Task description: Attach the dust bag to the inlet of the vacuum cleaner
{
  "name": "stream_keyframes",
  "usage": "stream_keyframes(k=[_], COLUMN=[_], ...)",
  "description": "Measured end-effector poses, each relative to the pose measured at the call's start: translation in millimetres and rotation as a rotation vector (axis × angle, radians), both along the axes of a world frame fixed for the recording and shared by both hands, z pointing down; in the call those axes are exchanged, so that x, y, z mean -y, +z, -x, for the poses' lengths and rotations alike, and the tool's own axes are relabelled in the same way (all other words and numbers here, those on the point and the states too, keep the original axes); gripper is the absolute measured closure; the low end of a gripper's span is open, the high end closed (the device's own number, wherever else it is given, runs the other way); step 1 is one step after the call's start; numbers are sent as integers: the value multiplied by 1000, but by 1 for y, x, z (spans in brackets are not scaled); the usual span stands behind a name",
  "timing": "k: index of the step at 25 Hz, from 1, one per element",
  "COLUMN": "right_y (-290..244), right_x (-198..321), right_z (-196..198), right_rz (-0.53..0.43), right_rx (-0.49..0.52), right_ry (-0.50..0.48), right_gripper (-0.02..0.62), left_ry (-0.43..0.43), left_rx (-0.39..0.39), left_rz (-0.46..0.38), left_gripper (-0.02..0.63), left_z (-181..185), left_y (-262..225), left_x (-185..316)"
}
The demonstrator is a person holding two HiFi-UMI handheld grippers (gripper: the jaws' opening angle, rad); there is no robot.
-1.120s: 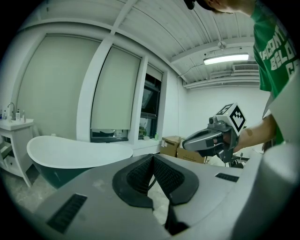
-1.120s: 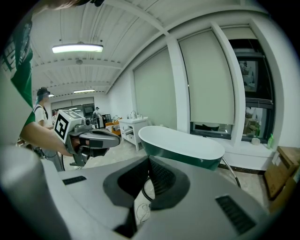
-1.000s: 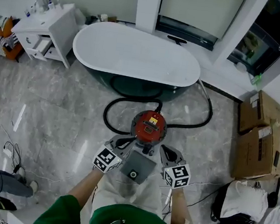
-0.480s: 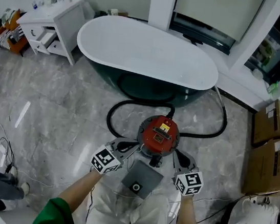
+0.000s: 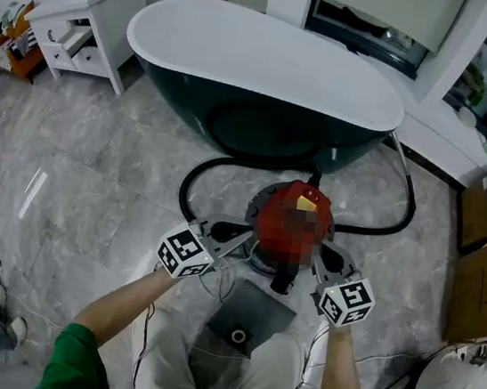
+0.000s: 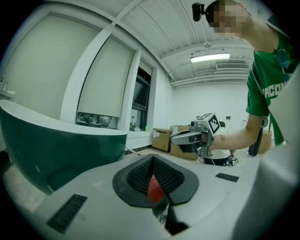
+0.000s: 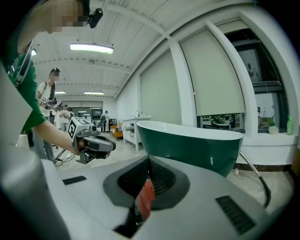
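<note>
From overhead, my left gripper (image 5: 231, 235) sits just left of the round red vacuum cleaner (image 5: 289, 222). The dust bag (image 5: 245, 311), with its flat grey holed collar, lies nearer me, apart from both claws. Only the gripper views show each claw pinched together, red showing through the slit. My right gripper (image 5: 325, 256) flanks the vacuum's other side. A black hose (image 5: 193, 182) loops before the glossy green bathtub (image 5: 272, 58).

Bright even indoor light; ceiling strip lamp (image 6: 210, 57) glows; gripper views fisheye-warped, dark corners
</note>
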State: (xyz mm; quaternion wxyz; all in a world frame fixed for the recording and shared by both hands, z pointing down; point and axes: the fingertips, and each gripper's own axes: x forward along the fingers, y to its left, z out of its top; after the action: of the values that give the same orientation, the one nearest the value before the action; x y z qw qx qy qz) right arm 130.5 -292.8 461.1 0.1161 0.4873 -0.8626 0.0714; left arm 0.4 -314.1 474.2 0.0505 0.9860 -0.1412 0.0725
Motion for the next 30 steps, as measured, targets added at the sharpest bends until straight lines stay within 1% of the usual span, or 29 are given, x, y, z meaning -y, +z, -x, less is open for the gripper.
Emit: stream_keyframes(k=[2,5,8,12,17,19,24,30], right_y=[19,42,58,71,83,86,92,102], right_x=[4,7,5,6,7,4,-6,-30], right_z=[-2,-5,-9,-14,-19,-19,-12,-5], right_rz=[-18,-39,-41,-48,-66,-72,-99,-140], right_rx=[8,-1,-3,-6,-6,2,38,94], right_ry=[-9,-22,-34,-38,-39,-41,-59,-64], right_gripper=[586,586,586,586,586,586,586,586], left_ry=[39,86,104,116,177,196,209,207], left_rx=[-4,11,18,2,-35,-36,-55,-61], left_rz=[-29,-74,-74,-72,-69,-74,-81,-75], left_gripper=[602,601,603,602,602,601,601,602], left_z=[-5,-11,-18,-35,-57,-61,-60,-50], left_y=[20,44,62,78,88,91,95,119], left_x=[4,9,11,10,-1,-7,-18,-47])
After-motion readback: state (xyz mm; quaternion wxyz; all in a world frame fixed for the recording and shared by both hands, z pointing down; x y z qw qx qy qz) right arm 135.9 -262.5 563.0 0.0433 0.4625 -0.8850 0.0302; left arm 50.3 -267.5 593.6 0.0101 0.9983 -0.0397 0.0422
